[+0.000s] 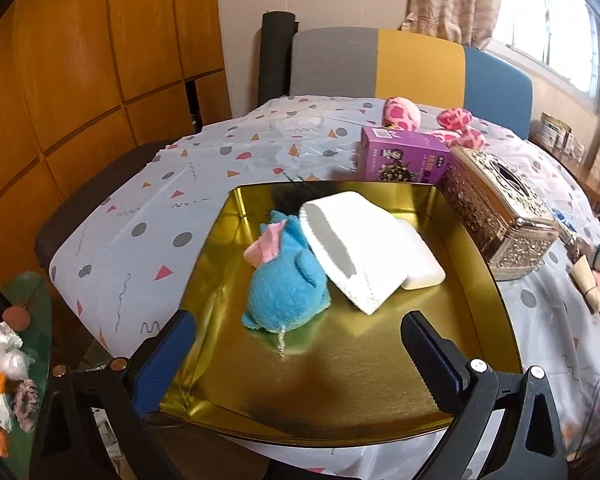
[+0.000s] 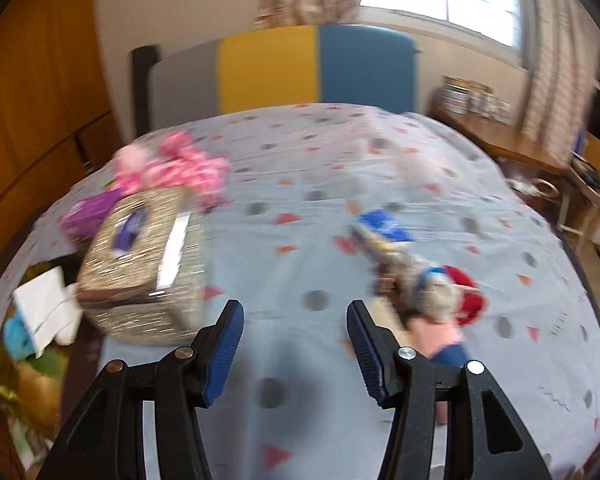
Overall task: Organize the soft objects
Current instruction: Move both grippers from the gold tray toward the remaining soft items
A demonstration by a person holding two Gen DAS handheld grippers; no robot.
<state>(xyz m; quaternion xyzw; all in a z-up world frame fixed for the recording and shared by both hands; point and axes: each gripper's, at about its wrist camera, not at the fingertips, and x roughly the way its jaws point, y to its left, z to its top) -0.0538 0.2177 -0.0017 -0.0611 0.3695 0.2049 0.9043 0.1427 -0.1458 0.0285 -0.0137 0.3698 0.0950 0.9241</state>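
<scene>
The left gripper (image 1: pixel 296 344) hangs with its ribbed blue pads spread wide and empty over the near edge of a shiny gold tray (image 1: pixel 340 392). In the tray lies a fuzzy blue plush toy (image 1: pixel 286 284) with a pink ear, touching a folded white quilted cloth (image 1: pixel 352 248) that rests on a smooth white pad (image 1: pixel 424 268). Right of the tray stands an ornate metallic tissue box (image 1: pixel 496 216), behind it a purple carton (image 1: pixel 404 156) and pink spotted plush (image 1: pixel 456 124). The right gripper (image 2: pixel 295 336) is also wide open, holding nothing, above the patterned tablecloth (image 2: pixel 300 208); a blurred cluster of small fabric toys (image 2: pixel 432 292) lies just right of it.
</scene>
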